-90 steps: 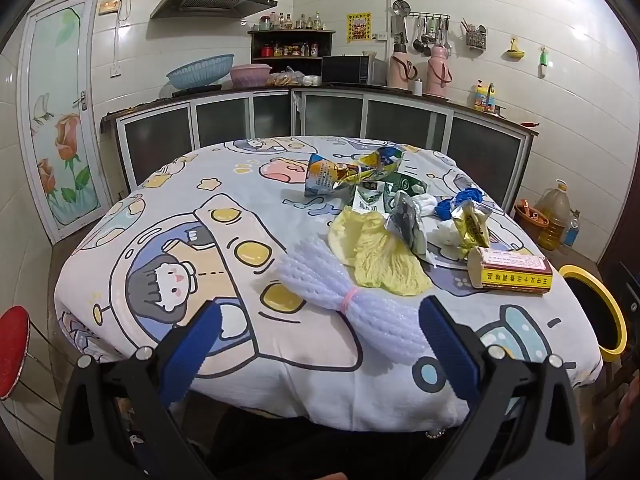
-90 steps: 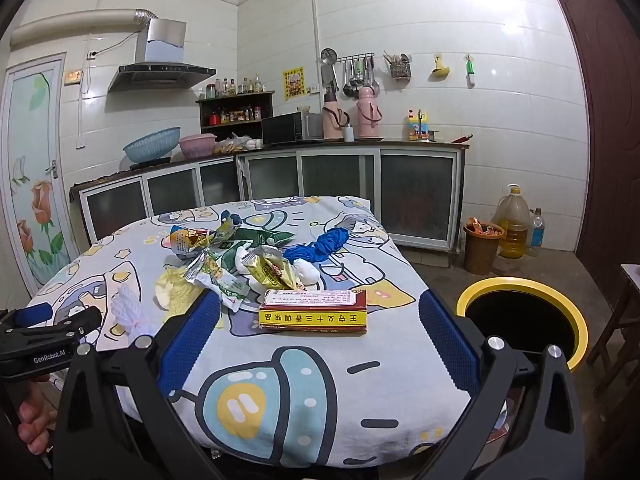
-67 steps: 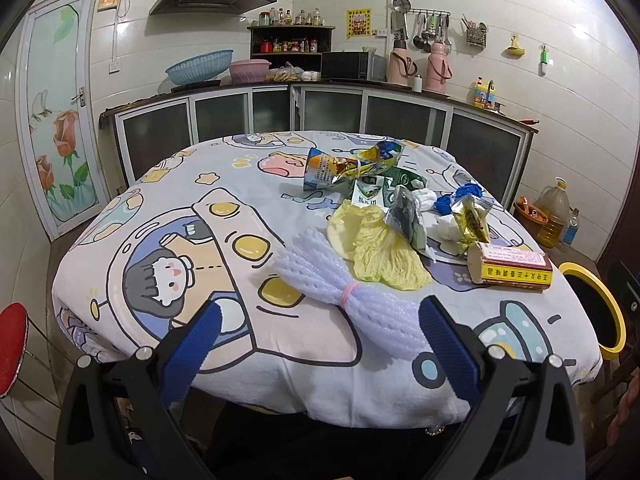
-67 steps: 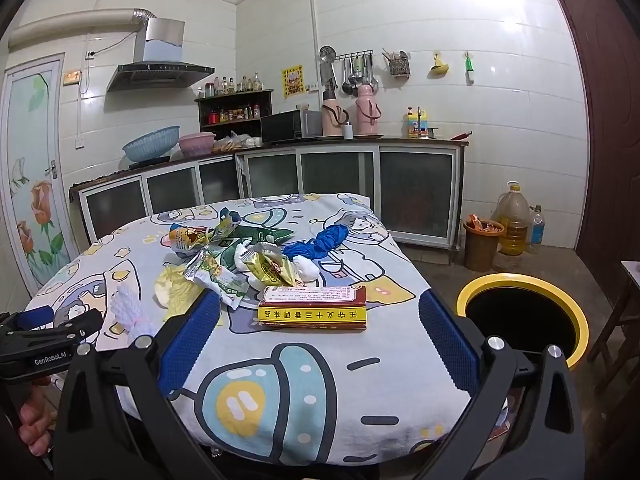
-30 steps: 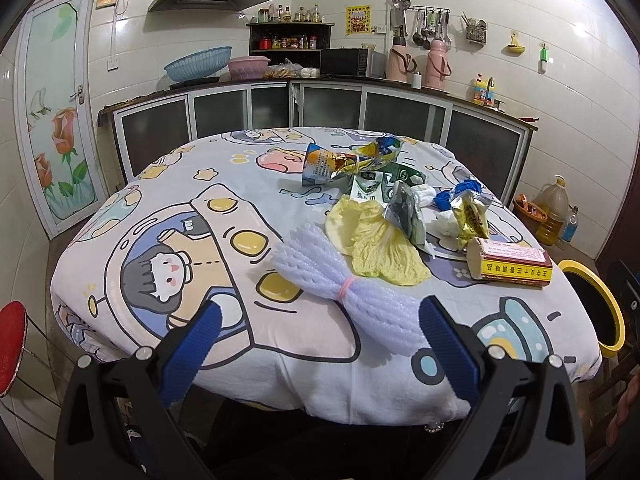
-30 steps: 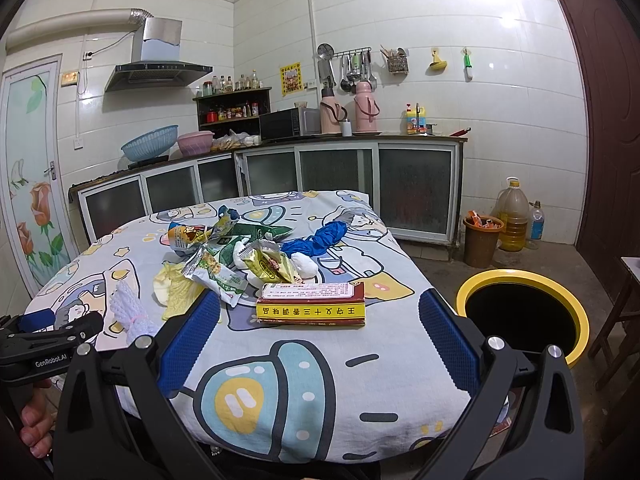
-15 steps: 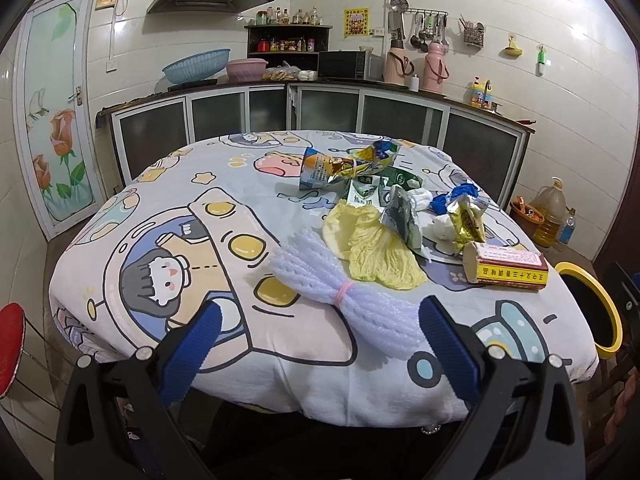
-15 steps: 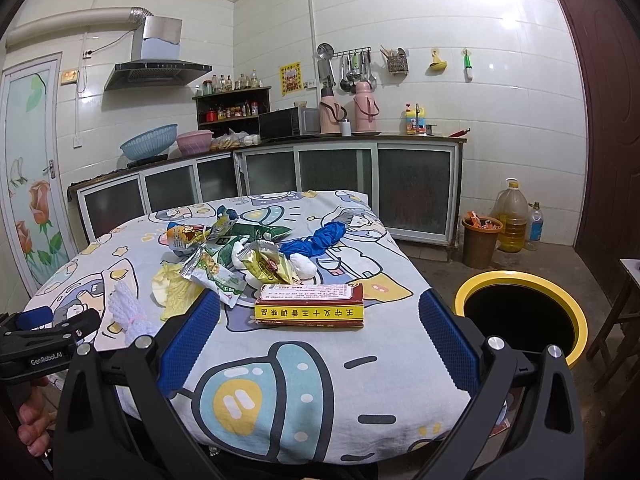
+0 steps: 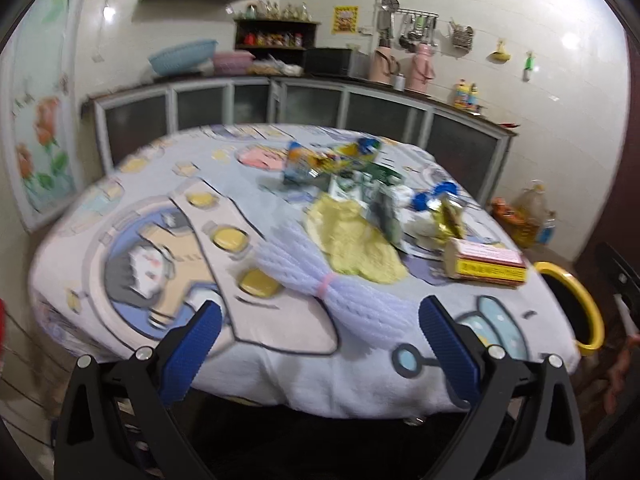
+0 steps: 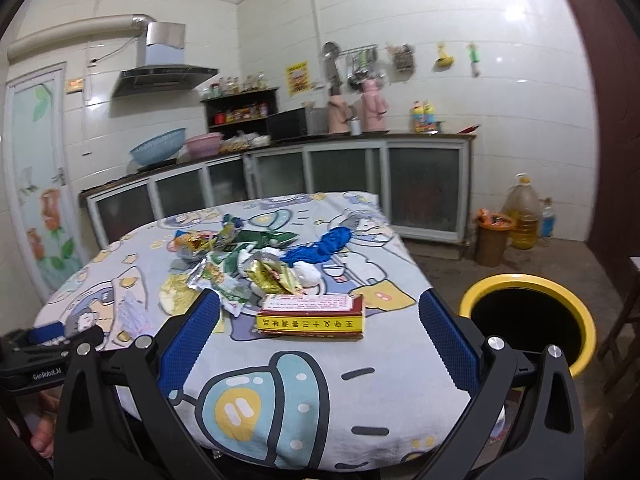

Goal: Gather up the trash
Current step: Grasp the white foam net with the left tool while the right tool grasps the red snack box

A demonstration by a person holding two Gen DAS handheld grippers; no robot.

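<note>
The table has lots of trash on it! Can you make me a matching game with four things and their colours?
Things:
1. foam net
2. flat box
3. crumpled bag
4. trash bin rim

Colours:
A. blue
B. yellow rim, black inside
C. white with a pink band
D. red top, yellow side

Pairs: 1-C, 2-D, 3-A, 4-B

The foam net lies nearest the left tool, the flat box just ahead of the right tool, the crumpled bag farther back on the table, and the trash bin stands on the floor beside it.
</note>
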